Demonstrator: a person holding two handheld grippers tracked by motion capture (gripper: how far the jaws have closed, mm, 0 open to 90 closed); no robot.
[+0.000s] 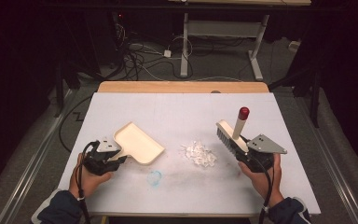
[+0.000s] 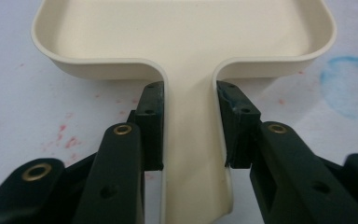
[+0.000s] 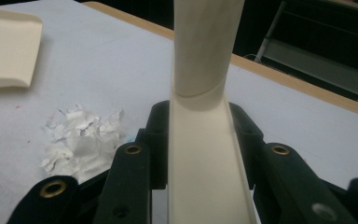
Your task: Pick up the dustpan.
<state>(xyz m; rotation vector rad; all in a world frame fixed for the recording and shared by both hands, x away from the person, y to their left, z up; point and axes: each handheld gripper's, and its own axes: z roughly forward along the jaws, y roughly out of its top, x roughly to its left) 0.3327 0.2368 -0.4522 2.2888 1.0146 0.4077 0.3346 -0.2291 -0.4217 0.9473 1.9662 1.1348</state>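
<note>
A cream dustpan (image 1: 139, 142) lies on the white table (image 1: 177, 112), left of centre, its mouth turned away from me. My left gripper (image 1: 114, 157) is shut on the dustpan's flat handle (image 2: 191, 154), one pad on each side. A cream hand brush (image 1: 230, 135) with a red-tipped handle and dark bristles is held at the right, bristles toward a small pile of white paper scraps (image 1: 199, 154). My right gripper (image 1: 242, 148) is shut on the brush's back (image 3: 205, 158). The scraps (image 3: 81, 140) lie between dustpan and brush.
A faint blue smear (image 1: 154, 178) marks the table in front of the dustpan. The table's wooden far edge (image 1: 182, 87) borders a dark floor with cables and a desk frame (image 1: 223, 42). Open table surface lies behind the scraps.
</note>
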